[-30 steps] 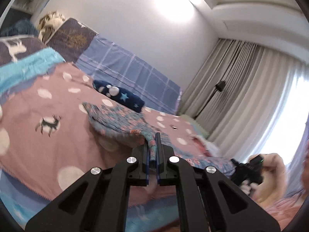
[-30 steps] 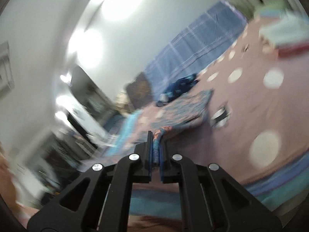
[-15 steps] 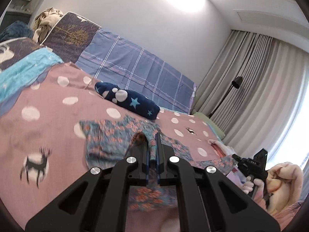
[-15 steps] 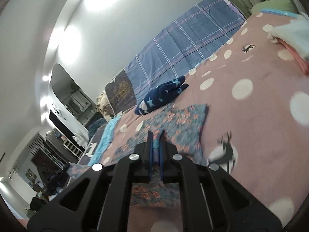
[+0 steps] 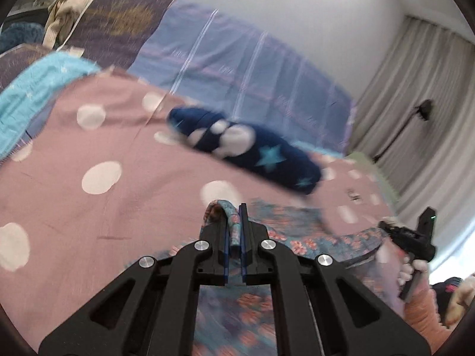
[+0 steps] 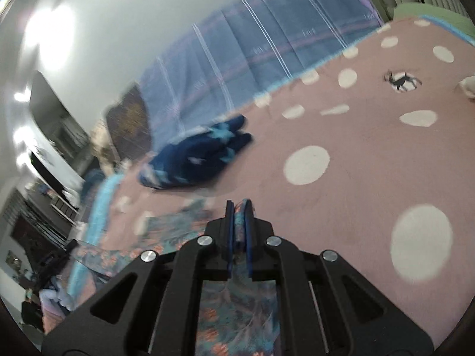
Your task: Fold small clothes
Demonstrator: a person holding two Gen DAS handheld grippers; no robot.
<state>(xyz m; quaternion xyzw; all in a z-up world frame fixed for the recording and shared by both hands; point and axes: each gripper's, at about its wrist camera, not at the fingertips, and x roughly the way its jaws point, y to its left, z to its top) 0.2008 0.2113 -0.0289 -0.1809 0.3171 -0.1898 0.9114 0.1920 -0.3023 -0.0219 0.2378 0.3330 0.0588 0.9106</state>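
Note:
A small floral garment (image 5: 297,237), teal with orange flowers, hangs stretched between my two grippers above the pink spotted bedspread (image 5: 89,207). My left gripper (image 5: 234,216) is shut on one edge of it, the cloth bunched between the blue pads. My right gripper (image 6: 240,213) is shut on another edge of the same garment (image 6: 237,311), which trails under it and off to the left. The right gripper also shows at the right of the left wrist view (image 5: 415,237), held in a hand.
A folded navy garment with stars and white spots (image 5: 246,148) lies on the bed just ahead, also in the right wrist view (image 6: 199,154). A blue plaid sheet (image 5: 237,68) and pillows line the wall. Curtains (image 5: 430,118) and a floor lamp stand at right.
Both grippers, still holding the floral garment, have moved forward and lower toward the bedspread. The navy folded garment now looks much closer. Both views are motion-blurred.

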